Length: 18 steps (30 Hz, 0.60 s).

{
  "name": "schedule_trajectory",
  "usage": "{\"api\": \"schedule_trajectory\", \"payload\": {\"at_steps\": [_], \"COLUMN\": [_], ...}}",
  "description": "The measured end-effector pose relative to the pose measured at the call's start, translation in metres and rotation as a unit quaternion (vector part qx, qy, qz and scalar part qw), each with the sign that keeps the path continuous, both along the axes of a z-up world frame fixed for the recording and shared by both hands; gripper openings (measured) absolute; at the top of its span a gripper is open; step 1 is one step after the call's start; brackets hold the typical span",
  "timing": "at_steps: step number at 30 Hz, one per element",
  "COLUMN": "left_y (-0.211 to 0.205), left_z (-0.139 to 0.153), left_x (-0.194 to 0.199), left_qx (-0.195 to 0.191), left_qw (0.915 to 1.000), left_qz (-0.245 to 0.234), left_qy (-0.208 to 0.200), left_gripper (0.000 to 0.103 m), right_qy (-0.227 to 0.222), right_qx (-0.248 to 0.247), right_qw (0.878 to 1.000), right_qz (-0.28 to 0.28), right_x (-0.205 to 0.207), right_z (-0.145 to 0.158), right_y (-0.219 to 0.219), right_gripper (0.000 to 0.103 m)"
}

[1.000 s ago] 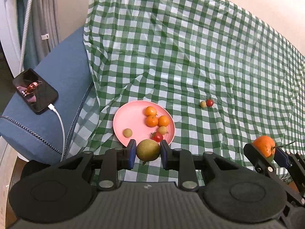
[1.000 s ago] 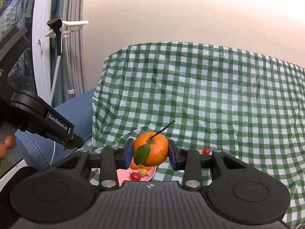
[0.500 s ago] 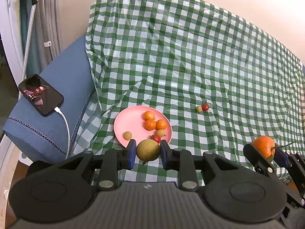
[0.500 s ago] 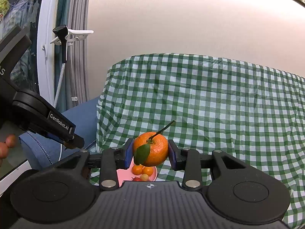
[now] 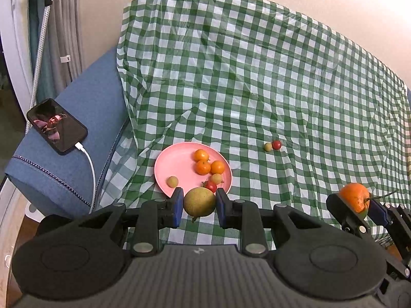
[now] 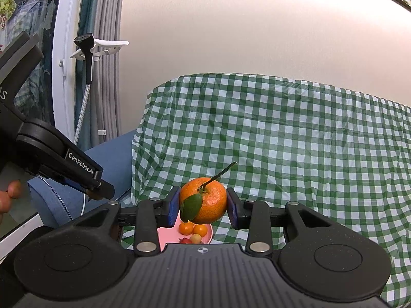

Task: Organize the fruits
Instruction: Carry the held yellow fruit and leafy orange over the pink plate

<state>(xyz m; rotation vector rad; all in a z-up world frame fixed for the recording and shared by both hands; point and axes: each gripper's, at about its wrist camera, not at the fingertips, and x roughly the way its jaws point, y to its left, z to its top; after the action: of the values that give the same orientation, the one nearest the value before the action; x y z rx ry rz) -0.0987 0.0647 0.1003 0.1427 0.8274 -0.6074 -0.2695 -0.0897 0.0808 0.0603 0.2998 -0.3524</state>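
Since a second ago the left-wrist view has drawn back and up from the round pink plastic plate (image 5: 174,164); more green-and-white checked cloth (image 5: 257,82) and wall show now. Right view has tipped up likewise, so the plate sits lower under the fruit.

Left gripper (image 5: 199,206): blue pads clamped on a yellow-green russet round fruit (image 5: 199,202), held clear of the cloth at the plate's near rim.

Right gripper (image 6: 203,204): pads closed on a large orange mandarin with a green leaf and long stem (image 6: 205,200), held in the air above the plate.

On the plate: three small orange fruits (image 5: 207,163), two small yellow ones, one red cherry tomato (image 5: 210,186).

Loose on the cloth, well apart from the plate: a small yellow fruit (image 5: 268,146) touching a red cherry tomato (image 5: 277,144).

Black phone (image 5: 56,125) on a white cable lies on the blue cushion (image 5: 84,128), left.
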Motion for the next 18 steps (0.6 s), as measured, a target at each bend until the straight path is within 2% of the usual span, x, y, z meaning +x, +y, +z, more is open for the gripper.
{"api": "schedule_trajectory", "payload": {"at_steps": [18], "left_y": [-0.005], "left_z": [-0.015], "left_x": [0.014], "left_qx": [0.007], "left_qw": [0.9997], "left_qz": [0.004], "left_qy": [0.022], "left_gripper": [0.029], "right_qy": [0.027], "right_qx": [0.014], "right_qw": [1.0], "right_qz": [0.007], "right_x": [0.012], "right_z": [-0.009], "right_y": [-0.005], "right_gripper": [0.039]}}
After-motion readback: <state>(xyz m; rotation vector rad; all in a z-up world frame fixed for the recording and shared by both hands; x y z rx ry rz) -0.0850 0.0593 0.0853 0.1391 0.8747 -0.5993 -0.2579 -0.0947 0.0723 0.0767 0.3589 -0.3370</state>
